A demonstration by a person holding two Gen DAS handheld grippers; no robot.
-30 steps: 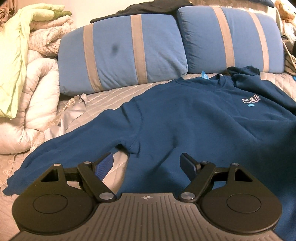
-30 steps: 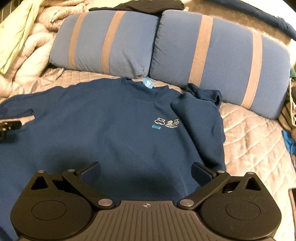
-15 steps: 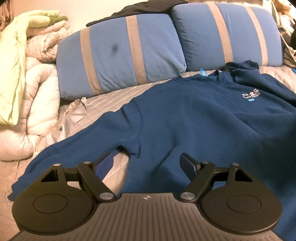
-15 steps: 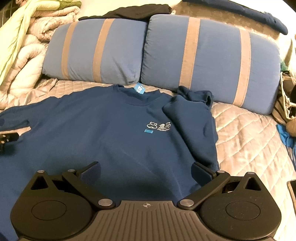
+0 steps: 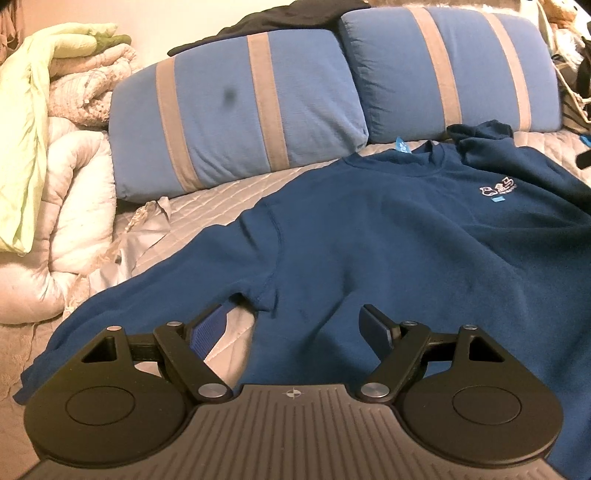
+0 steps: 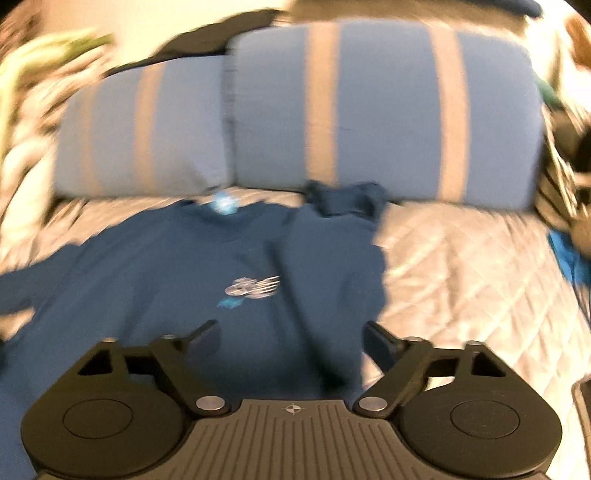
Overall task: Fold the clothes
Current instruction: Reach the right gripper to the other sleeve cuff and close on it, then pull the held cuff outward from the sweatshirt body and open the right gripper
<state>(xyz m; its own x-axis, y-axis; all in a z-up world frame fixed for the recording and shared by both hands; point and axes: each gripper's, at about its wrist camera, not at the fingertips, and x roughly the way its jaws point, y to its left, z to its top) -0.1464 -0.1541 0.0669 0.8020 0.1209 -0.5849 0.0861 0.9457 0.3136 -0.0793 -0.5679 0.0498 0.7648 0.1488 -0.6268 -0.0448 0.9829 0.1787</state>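
1. The navy sweatshirt [image 5: 388, 236] lies front up on the quilted bedspread [image 5: 229, 195], collar toward the two blue striped pillows [image 5: 236, 110], with its white chest logo [image 5: 496, 189] showing
2. One sleeve [image 5: 147, 295] stretches out flat toward the bed's left side; the other sleeve [image 6: 332, 266] is already laid over the body along the right edge, its cuff bunched near the collar
3. By this lie the garment is partly folded: one sleeve in, one out, body still at full length
4. I judge the step in hand to be bringing the outstretched sleeve across. To do it well, pinch near the shoulder seam or the cuff, lift only enough to clear the fabric, and lay it straight over the chest so that no ridge forms at the armpit [image 5: 258, 306]
5. The left gripper [image 5: 291, 328] hovers low over that armpit, jaws wide apart, holding nothing; whether a finger brushes the cloth I cannot tell
6. The right gripper [image 6: 291, 341] is likewise spread wide and empty, above the lower body beside the folded sleeve; its view is blurred with motion, so contact cannot be judged
7. Outward lie a heap of white and pale green bedding [image 5: 44, 166] at the left, and a dark garment [image 5: 266, 18] on top of the pillows
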